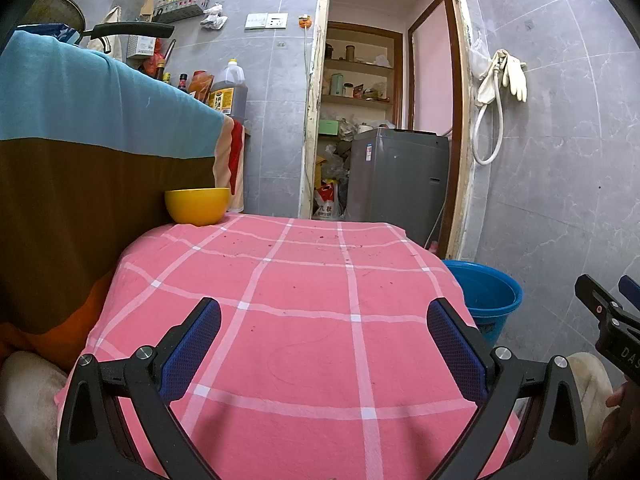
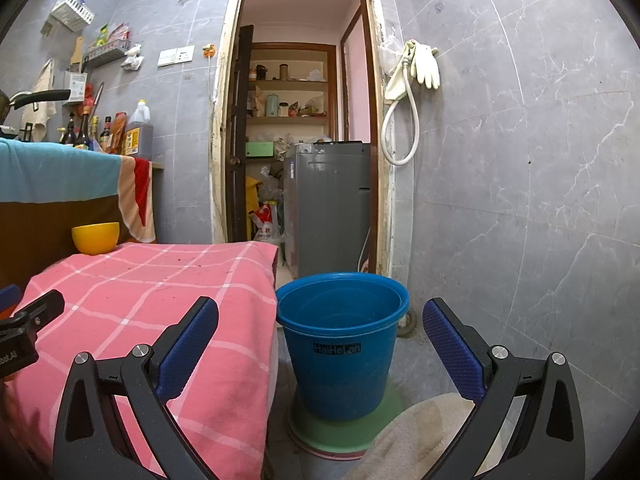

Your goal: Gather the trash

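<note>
Trash: only small dark crumbs scattered on the pink checked cloth-covered bench, at 12 o'clock from the left tool. Round blue plastic bucket sits at 12 o'clock of the right tool. Both tools wide, empty. Bucket contents indistinct.

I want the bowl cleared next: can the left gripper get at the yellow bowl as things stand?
Probably yes. The left gripper is open and empty, and only bare pink checked cloth lies between it and the yellow bowl at the far left corner.
</note>
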